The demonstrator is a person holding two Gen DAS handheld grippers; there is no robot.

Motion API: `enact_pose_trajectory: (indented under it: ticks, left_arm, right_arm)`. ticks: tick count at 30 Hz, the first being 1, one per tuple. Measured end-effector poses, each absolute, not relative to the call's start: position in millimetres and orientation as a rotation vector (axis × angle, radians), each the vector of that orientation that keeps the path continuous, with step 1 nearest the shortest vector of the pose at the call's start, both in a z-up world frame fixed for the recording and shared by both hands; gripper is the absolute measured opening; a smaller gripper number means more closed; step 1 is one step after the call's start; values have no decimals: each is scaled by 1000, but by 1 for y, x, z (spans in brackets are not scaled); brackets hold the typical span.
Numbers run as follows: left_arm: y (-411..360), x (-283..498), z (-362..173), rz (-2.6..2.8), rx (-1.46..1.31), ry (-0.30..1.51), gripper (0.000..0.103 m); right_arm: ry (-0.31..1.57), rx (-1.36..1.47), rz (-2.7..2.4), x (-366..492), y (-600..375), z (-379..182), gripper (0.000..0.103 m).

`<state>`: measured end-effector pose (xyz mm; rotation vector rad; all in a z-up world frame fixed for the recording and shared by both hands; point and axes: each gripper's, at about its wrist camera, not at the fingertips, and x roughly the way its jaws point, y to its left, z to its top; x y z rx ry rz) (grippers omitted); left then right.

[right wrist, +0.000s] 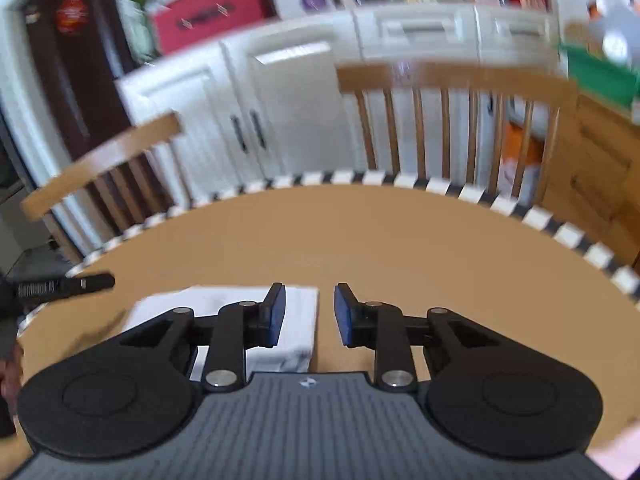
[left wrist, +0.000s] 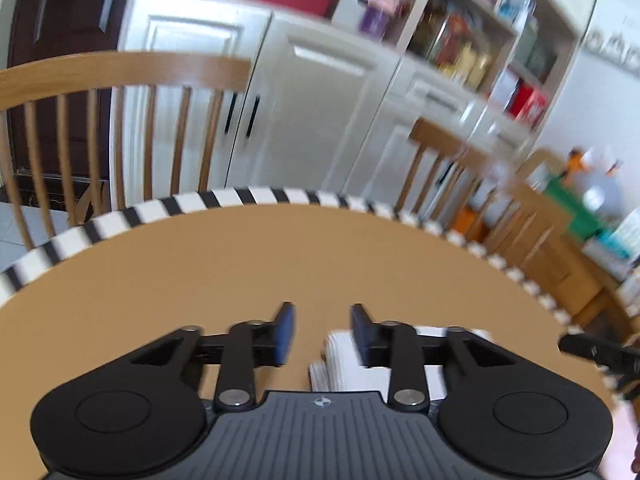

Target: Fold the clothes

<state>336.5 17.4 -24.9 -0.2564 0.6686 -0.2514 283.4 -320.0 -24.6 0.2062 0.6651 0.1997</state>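
A folded white garment (left wrist: 348, 364) lies on the brown table (left wrist: 280, 256), under and to the right of my left gripper (left wrist: 323, 332), which is open with nothing between its blue pads. In the right wrist view the same white garment (right wrist: 296, 320) lies flat, under the left finger of my right gripper (right wrist: 310, 314), which is open too and holds nothing. The other gripper's black tip (right wrist: 60, 286) shows at the left edge of that view, and at the right edge (left wrist: 596, 350) of the left wrist view.
The table has a black-and-white striped rim (left wrist: 224, 200). Wooden chairs (left wrist: 100, 128) (right wrist: 452, 120) stand behind its far edge, with white cabinets (left wrist: 304, 100) and shelves beyond. A green box (right wrist: 600, 72) sits on a wooden sideboard at the right. Both views are blurred by motion.
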Motion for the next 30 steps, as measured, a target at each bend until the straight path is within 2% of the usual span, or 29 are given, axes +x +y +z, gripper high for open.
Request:
enact_pose_trajectory:
  ticks: [2,3,9,16,18,22,23,24,25,26,27,30]
  left_arm:
    - [24,285,-19,-268,-214,668,58]
    - [23,261,-20,-268,-193,683,58]
    - [1,202,-33,-264,-123,711,58]
    - [-29,154,-49,-259,-56,723,58]
    - [-38,141,-53,-257,-37,727,46]
    - [-52,121,-61,-255,-6,734,45]
    - [-53,123,-62,-258,1,735,42]
    - [-53,126,-63,-261,10,736,34]
    - [-54,128,-64,-264,18,736,29]
    - [-56,131,-64,-259,35,734,17]
    - [-57,133,-64,-253,49,732,11]
    - [-57,141,-63,-222,91,728,8]
  right_arm:
    - [671,207,235,232,-318,-23,36]
    - [684,183,232,208,-314,-27,43]
    - [805,128,197,117,-289,-62,43]
    - [783,145,161,114,-277,-59,42]
    - [780,144,160,116,-276,-58,36]
    - [797,108,186,110,-269,-63,36]
    - [800,97,190,109,-266,-64,36]
    - [800,99,196,109,-265,-64,28]
    - [799,105,203,109,-263,-65,13]
    - [806,113,201,111,-263,-65,11]
    - [808,113,192,113,-262,-66,6]
    - [818,104,149,118,-267,-64,5]
